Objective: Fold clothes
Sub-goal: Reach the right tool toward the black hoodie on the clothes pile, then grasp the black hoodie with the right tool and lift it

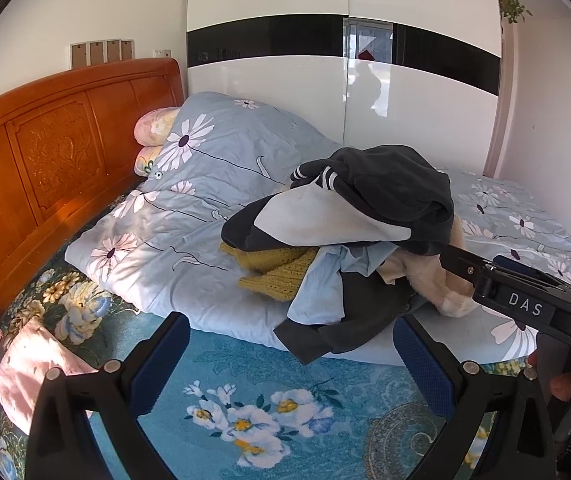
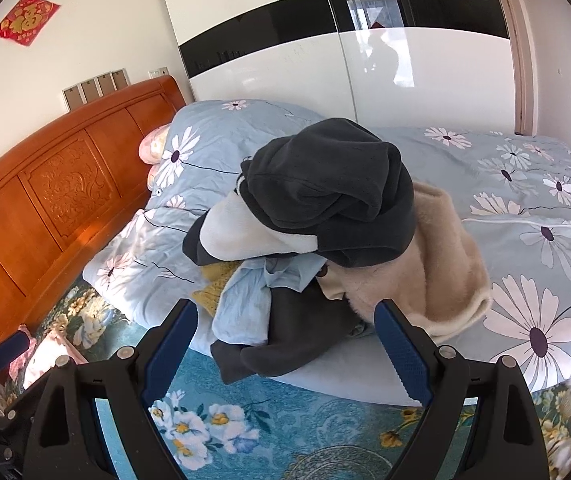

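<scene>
A heap of unfolded clothes lies on the bed. On top is a dark grey hoodie (image 1: 389, 196) (image 2: 325, 184) with a white lining. Under it lie a mustard knit (image 1: 277, 272) (image 2: 215, 280), a light blue shirt (image 1: 321, 288) (image 2: 245, 304), a dark grey garment (image 1: 349, 328) (image 2: 281, 340) and a cream fleece (image 1: 441, 284) (image 2: 441, 272). My left gripper (image 1: 289, 360) is open and empty, in front of the heap. My right gripper (image 2: 285, 344) is open and empty, just short of the dark grey garment; it also shows in the left wrist view (image 1: 525, 304), reaching in beside the cream fleece.
The heap rests on a light blue daisy-print duvet (image 1: 189, 216) (image 2: 525, 208) over a teal floral bedsheet (image 1: 269, 376) (image 2: 269, 408). An orange wooden headboard (image 1: 45, 168) (image 2: 45, 200) stands left. A pink cloth (image 1: 29, 368) lies front left. A white wardrobe (image 1: 325, 92) stands behind.
</scene>
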The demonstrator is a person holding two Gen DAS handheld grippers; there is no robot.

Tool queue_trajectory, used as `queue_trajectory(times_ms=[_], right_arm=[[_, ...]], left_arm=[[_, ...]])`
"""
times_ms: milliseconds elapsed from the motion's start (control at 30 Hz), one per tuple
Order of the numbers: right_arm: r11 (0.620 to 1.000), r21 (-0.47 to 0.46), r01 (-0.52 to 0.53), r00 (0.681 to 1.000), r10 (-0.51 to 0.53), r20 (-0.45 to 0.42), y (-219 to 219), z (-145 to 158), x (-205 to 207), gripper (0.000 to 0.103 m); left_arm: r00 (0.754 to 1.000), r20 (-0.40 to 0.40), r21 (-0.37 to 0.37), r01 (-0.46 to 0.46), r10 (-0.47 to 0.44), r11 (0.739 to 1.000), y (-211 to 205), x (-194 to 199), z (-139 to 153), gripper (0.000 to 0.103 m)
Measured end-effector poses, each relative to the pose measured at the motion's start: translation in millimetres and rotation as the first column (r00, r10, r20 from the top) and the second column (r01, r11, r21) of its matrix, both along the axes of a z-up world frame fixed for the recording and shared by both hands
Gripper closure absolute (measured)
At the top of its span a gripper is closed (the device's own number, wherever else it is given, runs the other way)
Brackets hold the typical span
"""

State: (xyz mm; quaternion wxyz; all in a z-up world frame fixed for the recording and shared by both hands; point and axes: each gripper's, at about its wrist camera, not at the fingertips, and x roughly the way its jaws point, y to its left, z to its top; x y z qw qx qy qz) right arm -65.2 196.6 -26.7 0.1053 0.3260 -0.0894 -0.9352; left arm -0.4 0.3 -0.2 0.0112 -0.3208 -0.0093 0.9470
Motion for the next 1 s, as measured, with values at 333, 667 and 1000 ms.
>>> queue_trajectory(times_ms=[333,667,1000], right_arm=[[1.0,0.021,-0.011,1.0,0.011,0.013,3,-7,-14,0.012],[1.0,0.005,-0.025,0.999,0.025,0.038,4,-18,-25,0.012],[0.99,0.119,-0.073,0.997,0.07,0.027,7,-15,-56,0.012]], left_arm=[[1.0,0.019,-0.002,0.012,-0.012,1.0,8,-6,-14,0.0],[0.999,0.041,0.004,0.002,-0.002,1.0,0,-15,-25,0.0],[0.993,0.113,0.13,-0.051,0.036,0.99,-35,18,-48,0.0]])
